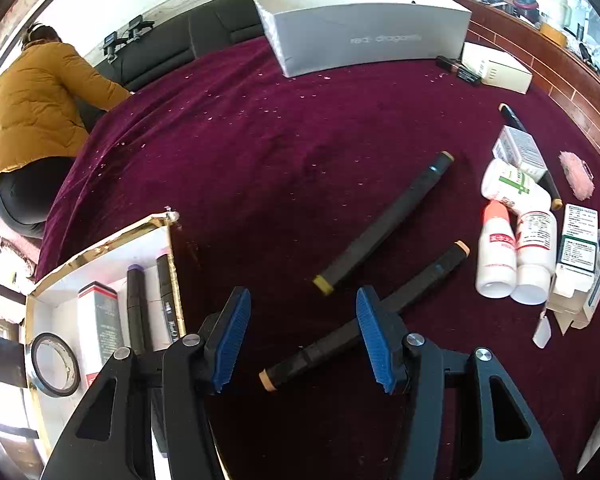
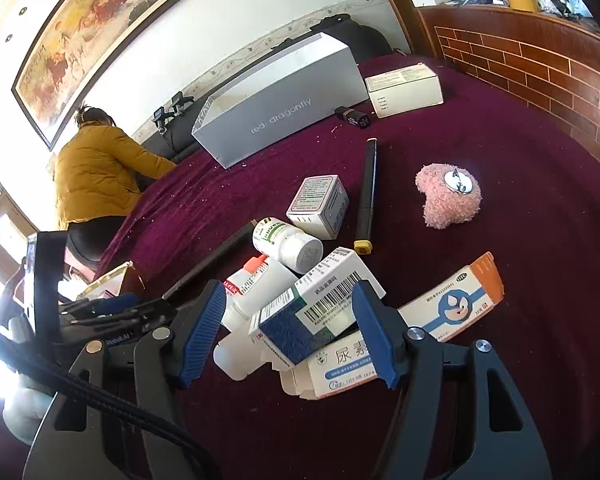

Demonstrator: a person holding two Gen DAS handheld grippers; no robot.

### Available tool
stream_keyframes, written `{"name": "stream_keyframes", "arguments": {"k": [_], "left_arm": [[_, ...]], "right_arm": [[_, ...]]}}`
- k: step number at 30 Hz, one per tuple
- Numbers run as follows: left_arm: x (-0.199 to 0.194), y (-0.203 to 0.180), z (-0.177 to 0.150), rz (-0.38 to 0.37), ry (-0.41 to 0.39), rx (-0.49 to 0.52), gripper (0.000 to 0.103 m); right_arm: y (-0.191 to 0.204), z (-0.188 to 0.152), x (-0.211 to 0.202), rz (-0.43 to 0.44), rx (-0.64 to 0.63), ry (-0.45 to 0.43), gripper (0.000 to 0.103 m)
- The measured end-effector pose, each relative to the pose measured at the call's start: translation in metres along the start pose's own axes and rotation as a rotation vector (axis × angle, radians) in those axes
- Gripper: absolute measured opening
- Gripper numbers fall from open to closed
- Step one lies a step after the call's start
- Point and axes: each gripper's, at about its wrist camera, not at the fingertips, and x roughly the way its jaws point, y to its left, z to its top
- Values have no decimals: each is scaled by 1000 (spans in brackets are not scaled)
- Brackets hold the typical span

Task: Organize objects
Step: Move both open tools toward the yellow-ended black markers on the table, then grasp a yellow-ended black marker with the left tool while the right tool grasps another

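Maroon velvet-covered counter (image 1: 260, 160) carries long grey cardboard box (image 1: 364, 36) at 12 o'clock. Gold-rimmed white tray (image 1: 60, 304) at 9 o'clock. Left tongs (image 1: 300, 344) open over black peach-capped marker (image 1: 364, 320). Right tongs (image 2: 288, 336) open around blue-and-white medicine carton (image 2: 312, 312).

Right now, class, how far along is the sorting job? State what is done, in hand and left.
Done: two markers and a tape roll lie in the gold-edged box. In hand: nothing; the open left gripper straddles a black marker. Left: another marker and the medicine pile under the open right gripper.
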Motion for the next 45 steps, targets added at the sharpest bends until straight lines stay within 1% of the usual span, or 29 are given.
{"name": "stream_keyframes", "arguments": {"k": [1, 3, 5, 7, 9, 10, 11, 13, 14, 15, 16, 18, 20, 22, 24, 26, 27, 28, 29, 32, 35, 40, 42, 45], "left_arm": [[0, -1, -1, -22, 12, 4, 49], [-1, -5, -2, -107, 64, 4, 49], [5, -16, -13, -218, 154, 3, 49], [-5, -31, -20, -195, 123, 72, 49], [-19, -32, -18, -222, 84, 60, 49], [-27, -29, -12, -210, 50, 44, 49], [-34, -26, -3, -178, 0, 43, 49], [-35, -27, 14, -82, -80, 94, 50], [-30, -28, 21, -45, -91, 127, 50], [-20, -30, 27, -4, -82, 163, 50], [-12, -29, 29, 14, -73, 182, 50], [7, -36, 31, 35, -51, 247, 50], [17, -45, 26, 62, -49, 304, 50], [30, -52, 33, 56, -57, 333, 50], [29, -59, 37, 68, -83, 343, 50], [31, -65, 45, 81, -94, 314, 48], [32, -66, 46, 77, -96, 299, 45], [32, -67, 47, 40, -81, 280, 25], [31, -66, 46, 5, -61, 260, 13], [23, -66, 31, -15, -28, 232, 11], [10, -56, 9, -53, 6, 155, 11], [-17, -49, -44, -98, 58, 64, 11], [-24, -51, -55, -106, 61, 42, 11], [-25, -58, -53, -75, 45, 28, 12]], "right_arm": [[-1, 0, 1, 9, 3, 5, 65], [-2, -1, 2, 21, 8, 13, 65], [-2, -2, 2, 30, 11, 18, 65], [-3, -2, 1, 37, 15, 18, 65], [-3, -3, -1, 42, 20, 16, 66], [-4, -3, -1, 44, 23, 15, 68], [-4, -3, -1, 47, 24, 15, 68], [-4, -3, -1, 50, 25, 16, 69], [-4, -2, -1, 50, 24, 14, 69], [-4, -3, -2, 50, 24, 9, 69], [-4, -3, -3, 48, 25, 6, 69], [-6, -2, -4, 51, 34, 0, 69], [-8, -1, -4, 55, 45, -2, 69], [-10, 0, -2, 61, 52, 5, 69], [-10, 1, 1, 67, 55, 21, 69], [-10, 0, 4, 72, 53, 36, 69], [-10, 0, 4, 73, 51, 36, 69], [-9, 0, 3, 73, 48, 33, 69], [-9, 0, 3, 71, 45, 32, 69], [-8, -1, 3, 67, 43, 35, 69], [-7, -2, 1, 67, 37, 30, 69], [-4, -3, 1, 70, 23, 33, 69], [-3, -4, 1, 69, 17, 31, 69], [-1, -4, 1, 52, 4, 29, 69]]}}
